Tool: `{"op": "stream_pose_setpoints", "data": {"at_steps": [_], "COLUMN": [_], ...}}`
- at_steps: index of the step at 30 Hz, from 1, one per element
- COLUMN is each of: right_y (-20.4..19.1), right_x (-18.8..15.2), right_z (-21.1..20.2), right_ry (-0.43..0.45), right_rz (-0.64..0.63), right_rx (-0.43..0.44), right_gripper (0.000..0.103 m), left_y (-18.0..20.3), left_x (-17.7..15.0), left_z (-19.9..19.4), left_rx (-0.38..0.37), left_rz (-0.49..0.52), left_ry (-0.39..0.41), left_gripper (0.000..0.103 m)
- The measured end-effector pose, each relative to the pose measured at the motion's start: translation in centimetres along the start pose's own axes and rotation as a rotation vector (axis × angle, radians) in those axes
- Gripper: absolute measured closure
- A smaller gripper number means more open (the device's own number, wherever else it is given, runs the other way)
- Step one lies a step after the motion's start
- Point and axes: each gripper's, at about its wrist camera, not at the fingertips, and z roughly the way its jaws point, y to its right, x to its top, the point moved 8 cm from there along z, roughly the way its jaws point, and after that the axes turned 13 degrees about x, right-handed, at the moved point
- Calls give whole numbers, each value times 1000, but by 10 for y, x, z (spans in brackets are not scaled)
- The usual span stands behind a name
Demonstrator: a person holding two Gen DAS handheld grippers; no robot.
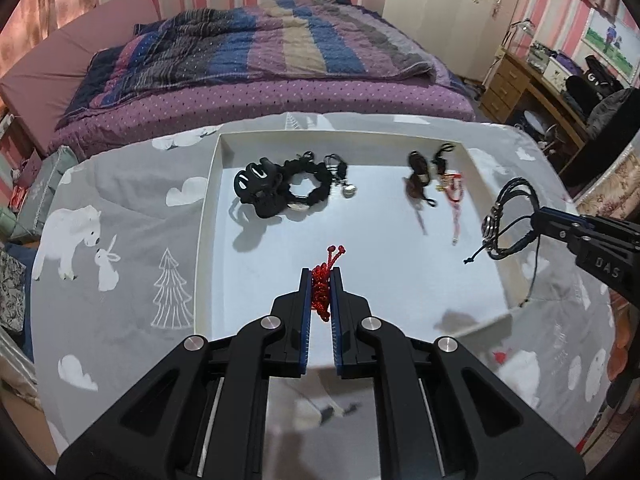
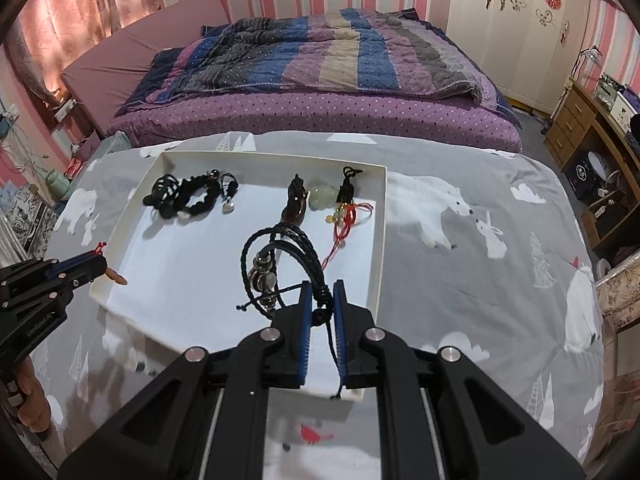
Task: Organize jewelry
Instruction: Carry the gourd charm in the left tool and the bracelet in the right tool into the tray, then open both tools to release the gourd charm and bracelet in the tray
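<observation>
A white tray (image 1: 208,216) lies on a grey printed cloth. My left gripper (image 1: 321,276) is shut on a red cord bracelet (image 1: 322,280) and holds it above the tray's near middle. My right gripper (image 2: 323,292) is shut on a black braided bracelet (image 2: 280,256) with metal beads, held above the tray's near right part; it shows in the left wrist view (image 1: 504,216) too. In the tray's far left lie a black hair claw (image 1: 256,184), a black scrunchie (image 1: 308,188) and a small pendant (image 1: 344,176). At the far right lie a brown pendant (image 1: 416,176) and a red-cord charm (image 1: 452,188).
The cloth-covered table (image 2: 460,280) stands against a bed with a striped quilt (image 2: 320,52). A wooden desk (image 2: 584,120) with clutter stands at the right. A pale green stone (image 2: 322,192) lies in the tray's far part. The person's hand (image 2: 32,400) holds the left gripper.
</observation>
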Motion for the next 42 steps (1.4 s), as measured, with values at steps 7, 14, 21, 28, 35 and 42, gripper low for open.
{"op": "stream_pose_setpoints", "data": {"at_steps": [7,14,21,28,35,42], "right_y": [3,17,26,30,30,31], "right_x": [13,13,18,14,11,13], "right_z": [40,71,88,103,112,110], "right_ry": [-39,-69,-66,-93,-117,-92], "right_rz": [-3,12,19,19,27,47], "right_rx": [-6,-25,-53,-66,-62,-44], "right_gripper": [92,92,92,93,92,91], "left_y": [-7,-18,-23,-24,-23,-22], "left_x": [4,10,14,15,14,11], "left_z": [41,64,86,101,103,99], "left_rx": [8,17,51,80,97,121], "left_rz": [-10,-29,-29,-26,-20,-16], "left_ry": [-57,-84,-117,-135,-134,-119], "left_gripper": [96,96,96,96,95,94]}}
